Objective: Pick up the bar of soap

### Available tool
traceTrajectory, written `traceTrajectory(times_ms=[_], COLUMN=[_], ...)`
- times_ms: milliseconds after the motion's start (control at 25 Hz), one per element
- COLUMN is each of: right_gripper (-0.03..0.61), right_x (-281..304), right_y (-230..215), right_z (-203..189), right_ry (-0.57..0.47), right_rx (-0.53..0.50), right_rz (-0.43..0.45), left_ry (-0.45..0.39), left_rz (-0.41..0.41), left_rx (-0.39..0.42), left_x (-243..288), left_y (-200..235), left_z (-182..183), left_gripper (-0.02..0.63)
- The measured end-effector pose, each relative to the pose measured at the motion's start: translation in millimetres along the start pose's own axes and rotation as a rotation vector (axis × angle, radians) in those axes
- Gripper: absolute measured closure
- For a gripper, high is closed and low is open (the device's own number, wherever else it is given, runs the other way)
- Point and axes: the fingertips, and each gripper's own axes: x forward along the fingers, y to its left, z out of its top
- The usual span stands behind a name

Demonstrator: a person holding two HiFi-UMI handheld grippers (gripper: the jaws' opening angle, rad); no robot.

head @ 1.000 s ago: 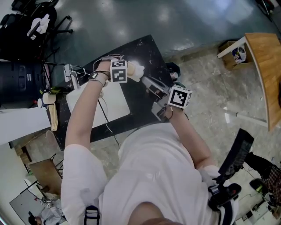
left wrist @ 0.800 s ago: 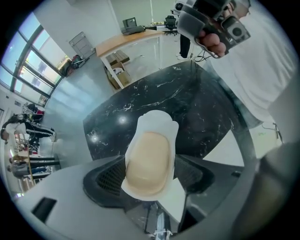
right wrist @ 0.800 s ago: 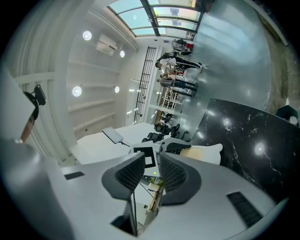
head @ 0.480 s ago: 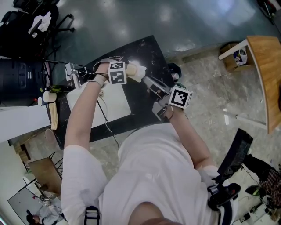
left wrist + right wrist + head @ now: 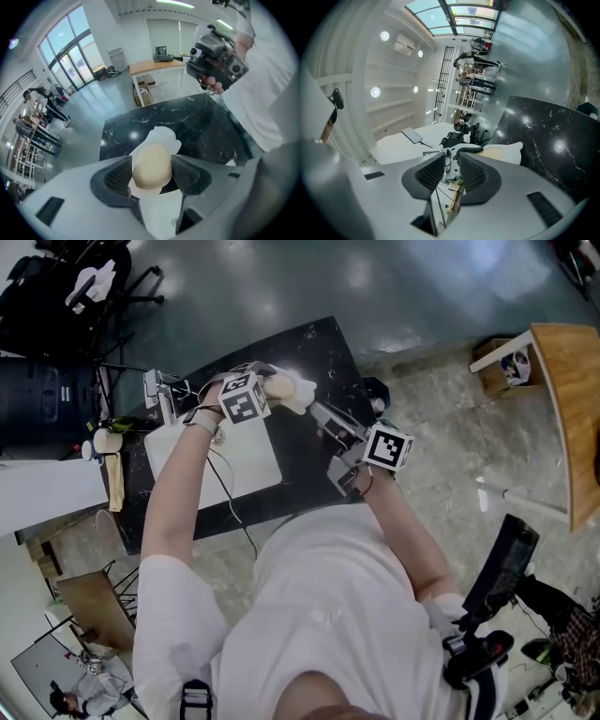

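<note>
Left gripper (image 5: 151,161) is pointing steeply down at the far side of the counter (image 5: 319,348), and the soap (image 5: 151,168) is right between its jaws. They've just been closing in. In the left gripper view the beige bar fills the whole gap and both pads (image 5: 185,174) look like they're touching its sides, so I'd call that a grasp on the soap. The white dish (image 5: 163,136) sticks out just past the bar on the far side. I honestly can't tell whether the bar is off the dish or sitting on it.

From the head view, the soap (image 5: 279,385) is just off the far right corner of the white mat (image 5: 230,465) that covers the left part of the counter. The dish (image 5: 302,393) is touching it on the right. The left gripper's marker cube (image 5: 242,399) sits just left of the bar.

Right gripper (image 5: 450,157) is empty. Its jaws are nearly together with only a narrow slit between the pads, and all I see through the slit is background stuff far off. It's held level over the right half of the counter, near the soap but not touching it. In its own view the bar and dish (image 5: 511,151) show just right of the jaws, lying on the black marbled top. In the left gripper view, the right gripper (image 5: 218,56) shows over the counter's near side.
</note>
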Motion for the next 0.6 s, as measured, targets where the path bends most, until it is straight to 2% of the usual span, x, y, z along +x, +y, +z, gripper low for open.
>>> traceTrajectory(times_ms=[160, 440, 600], right_gripper=[0.480, 0.480, 0.480], right_x=[2, -1, -2], right_y=[1, -1, -2], right_z=[-2, 0, 0], right_ry=[0.006, -0.002, 0.000], right_rx=[0.001, 0.008, -0.002], right_rz=[0.004, 0.000, -0.002], left_ry=[-0.051, -0.151, -0.216], left_rz=[-0.006, 0.013, 0.006], left_rx=[-0.102, -0.233, -0.379], left_x=[-4, -15, -24], left_y=[-1, -1, -1], left_z=[1, 7, 8], left_gripper=[0.348, 0.350, 0.351])
